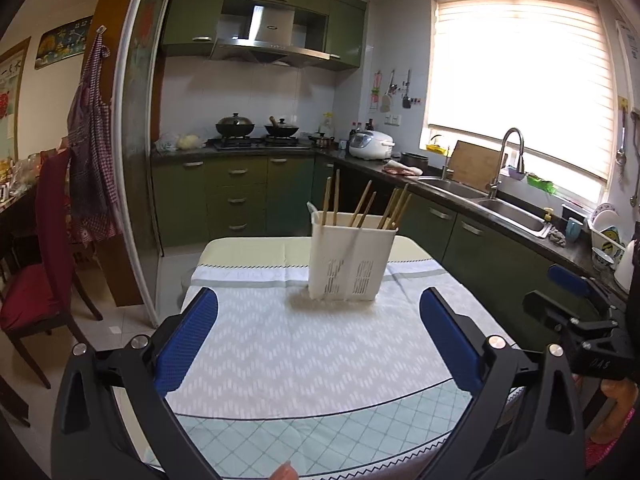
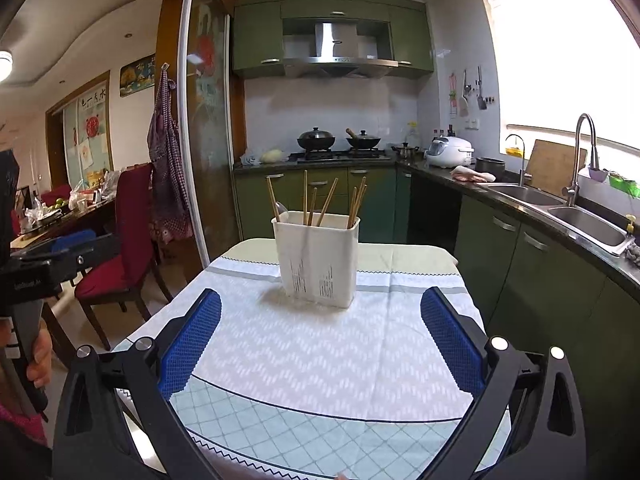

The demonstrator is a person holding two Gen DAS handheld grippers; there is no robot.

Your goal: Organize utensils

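White holder [image 1: 352, 262] holds wooden chopsticks [image 1: 362, 202].

1. We are in a home kitchen: green cabinets [image 2: 256, 36] line the wall above and below a dark counter.
2. We see a steel range hood [image 2: 340, 62] above a gas hob [image 2: 340, 155] that carries two lidded woks.
3. A white rice cooker [image 2: 449, 152] sits in the counter's corner, and a double sink [image 2: 560, 204] with a tall tap lies under the bright, blinded window.
4. Bowls and plates stand in a dish rack [image 1: 606, 236] at the counter's end.
5. An apron [image 2: 166, 148] hangs by the sliding door, beyond which we see red dining chairs [image 2: 124, 236] at a cluttered table.
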